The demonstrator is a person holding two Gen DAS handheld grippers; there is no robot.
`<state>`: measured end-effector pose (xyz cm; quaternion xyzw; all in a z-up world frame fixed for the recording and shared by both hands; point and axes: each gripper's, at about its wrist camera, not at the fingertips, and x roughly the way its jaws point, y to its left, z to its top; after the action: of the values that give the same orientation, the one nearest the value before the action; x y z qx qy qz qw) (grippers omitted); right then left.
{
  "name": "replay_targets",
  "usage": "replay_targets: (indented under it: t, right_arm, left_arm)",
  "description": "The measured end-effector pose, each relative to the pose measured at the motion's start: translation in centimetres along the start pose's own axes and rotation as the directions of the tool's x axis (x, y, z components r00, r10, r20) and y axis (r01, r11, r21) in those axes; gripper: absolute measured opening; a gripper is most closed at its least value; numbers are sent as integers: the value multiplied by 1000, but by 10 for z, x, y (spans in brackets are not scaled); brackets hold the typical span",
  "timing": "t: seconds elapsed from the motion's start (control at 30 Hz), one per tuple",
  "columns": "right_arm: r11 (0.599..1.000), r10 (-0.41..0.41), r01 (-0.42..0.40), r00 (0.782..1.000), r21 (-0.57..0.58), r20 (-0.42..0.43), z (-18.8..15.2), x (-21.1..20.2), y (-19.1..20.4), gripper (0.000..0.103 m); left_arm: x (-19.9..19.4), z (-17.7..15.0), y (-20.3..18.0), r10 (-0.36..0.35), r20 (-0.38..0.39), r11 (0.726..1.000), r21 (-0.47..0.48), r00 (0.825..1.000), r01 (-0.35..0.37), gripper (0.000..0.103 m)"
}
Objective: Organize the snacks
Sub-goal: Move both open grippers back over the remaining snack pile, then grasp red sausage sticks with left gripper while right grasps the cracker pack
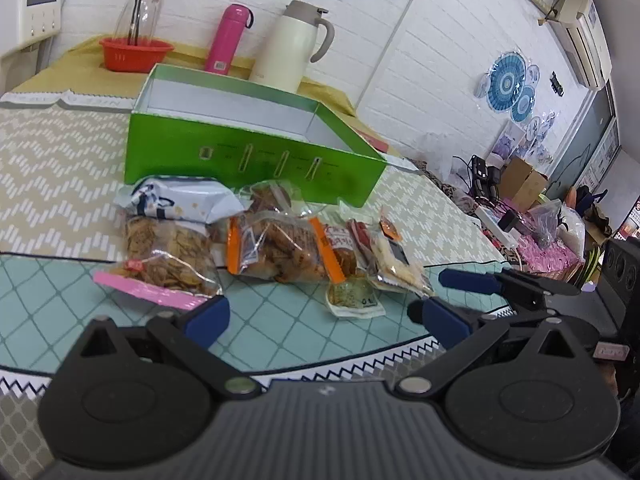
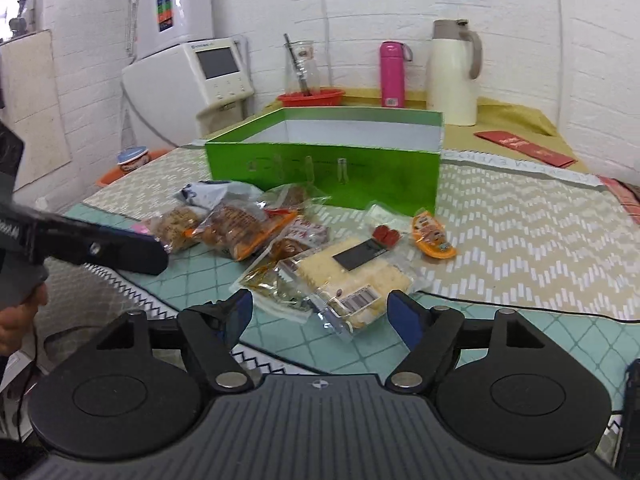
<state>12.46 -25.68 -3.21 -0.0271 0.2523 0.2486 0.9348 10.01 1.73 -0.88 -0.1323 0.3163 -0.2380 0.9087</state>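
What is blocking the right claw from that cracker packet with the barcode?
Nothing visible. The right gripper is open, and the cracker packet lies on the table mat just ahead of its fingertips, its near end already between them.

- One green box (image 2: 320,170)
- One pink bottle (image 2: 392,74)
- One cream jug (image 2: 452,76)
- One red basket (image 2: 311,97)
- Two grippers: left gripper (image 1: 320,312), right gripper (image 2: 320,314)

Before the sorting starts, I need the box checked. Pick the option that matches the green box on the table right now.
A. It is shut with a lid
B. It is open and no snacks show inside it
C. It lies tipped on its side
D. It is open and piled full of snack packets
B: the green box stands upright and lidless, its white inner walls bare, while the snack packets lie on the table in front of it.
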Motion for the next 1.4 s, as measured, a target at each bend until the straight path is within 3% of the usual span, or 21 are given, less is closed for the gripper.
replay_targets:
  t: [0.07,0.2,0.33,0.4,0.57,0.8,0.9,0.97,1.03,1.07,1.2,1.33,1.4]
  right_arm:
    - [997,-62,62,998,48,12,8,8,-1,103]
    - [973,-87,84,996,213,7,13,30,-10,103]
    - [954,-241,235,971,183,6,3,31,-11,103]
    - [952,-226,227,974,206,-27,-7,28,-19,103]
    - [951,-197,193,980,243,-7,-11,14,-30,103]
    - [963,-234,234,972,133,-13,-24,1,-28,100]
    - [962,-246,244,969,123,-4,-34,-10,-29,100]
    - [956,-264,261,964,134,4,-38,-16,-32,100]
    - [951,-276,272,961,149,9,-40,-18,-35,100]
    - [949,-279,274,960,155,11,-40,-18,-37,101]
    - [949,-274,267,962,166,19,-42,-20,-38,101]
    - [946,-271,260,962,194,32,-46,-26,-43,101]
    - [942,-278,266,960,204,34,-47,-29,-45,101]
  left_arm:
    - [-3,-3,0,3,4,1000,-5,1000,-3,102]
    - [-11,-6,0,14,11,1000,-24,1000,-14,102]
    - [-9,-5,-2,-9,6,1000,-25,1000,9,102]
    - [-1,-4,-7,-37,-8,999,-22,999,37,102]
    - [22,-5,-22,-54,-39,999,4,998,55,102]
    - [41,-1,-28,-1,-48,1000,-10,999,1,101]
    - [42,5,-42,-24,-29,1000,13,999,25,99]
    - [41,14,-55,-50,-6,997,52,999,51,91]
    - [46,25,-67,-57,2,995,81,998,57,77]
    - [52,31,-73,-55,1,994,99,999,54,77]
    - [97,48,-90,13,-32,985,174,999,-7,77]
    - [145,54,-88,109,-94,976,198,989,-89,76]
    - [160,53,-88,125,-127,969,227,984,-94,85]
